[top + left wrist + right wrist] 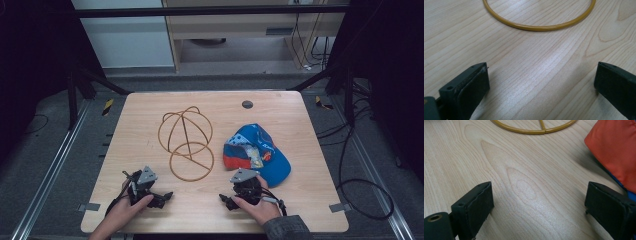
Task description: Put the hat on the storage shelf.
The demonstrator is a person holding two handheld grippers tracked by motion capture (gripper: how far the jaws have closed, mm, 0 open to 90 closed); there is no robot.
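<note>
With both grippers' jaws spread and empty low over the surface (150, 105), the cap (256, 152) lay just beside the wire stand (186, 141), which a careless reach might have knocked over.

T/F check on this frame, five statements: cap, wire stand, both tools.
1. The blue cap lies on the table, right of the wire hat stand. True.
2. The cap sits on the stand. False: the stand is bare and the cap lies beside it.
3. The left tool is open with nothing between its jaws. True.
4. The right tool grips the cap's orange brim. False: its jaws are open over bare wood, with the brim off to one side.
5. The stand is black plastic. False: it is golden-brown wire.
</note>
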